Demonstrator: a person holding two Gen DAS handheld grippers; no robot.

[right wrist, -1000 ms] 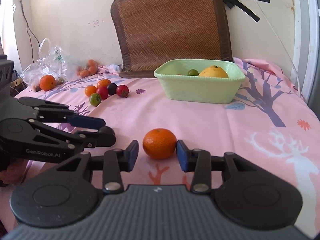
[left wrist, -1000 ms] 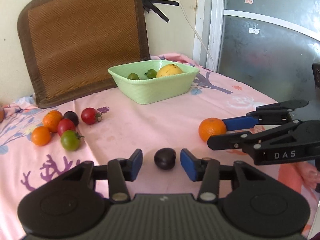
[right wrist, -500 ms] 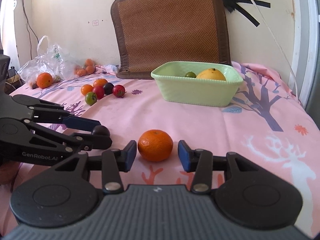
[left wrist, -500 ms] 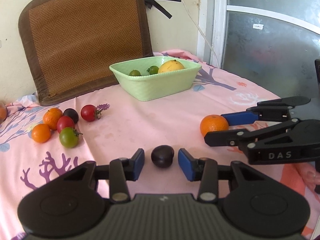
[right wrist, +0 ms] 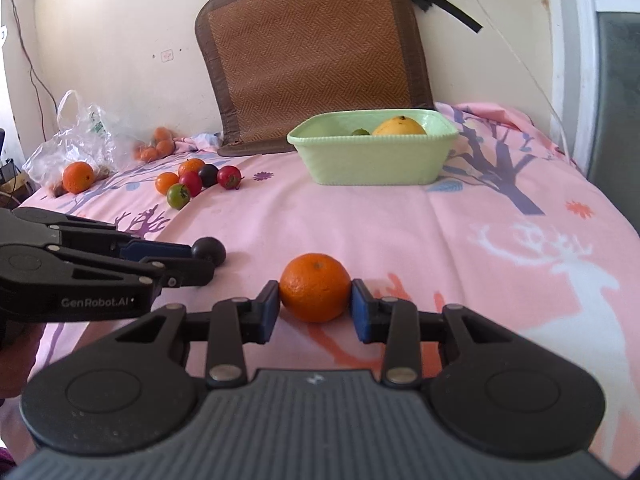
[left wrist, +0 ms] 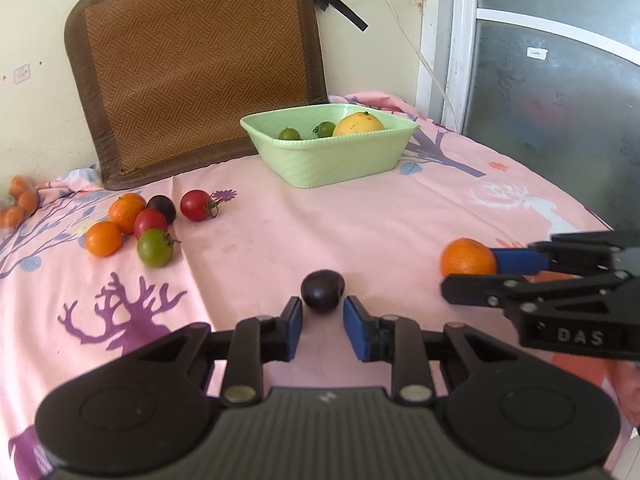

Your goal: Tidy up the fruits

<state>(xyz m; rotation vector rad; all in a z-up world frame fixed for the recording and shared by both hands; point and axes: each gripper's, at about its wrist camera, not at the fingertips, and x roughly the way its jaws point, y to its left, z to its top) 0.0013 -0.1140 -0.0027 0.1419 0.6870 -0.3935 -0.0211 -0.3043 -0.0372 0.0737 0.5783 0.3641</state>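
A dark purple tomato (left wrist: 322, 290) lies on the pink cloth just past the tips of my left gripper (left wrist: 322, 312), whose blue pads are open at its near end; it also shows in the right wrist view (right wrist: 209, 251). An orange mandarin (right wrist: 315, 293) sits between the blue pads of my right gripper (right wrist: 315, 307), which touch both its sides; it also shows in the left wrist view (left wrist: 467, 257). A light green bowl (left wrist: 332, 160) at the back holds a yellow fruit (left wrist: 358, 124) and two green tomatoes (left wrist: 289, 134).
A cluster of red, orange, green and dark tomatoes (left wrist: 148, 226) lies at the left. A plastic bag (right wrist: 80, 136) with oranges is at the far left. A woven brown cushion (left wrist: 192, 60) leans on the wall. The cloth drops off at the right edge.
Both grippers pulled back and rose a little. My right gripper's pads closed onto the mandarin. The purple tomato now sits at the left fingertips instead of between them.
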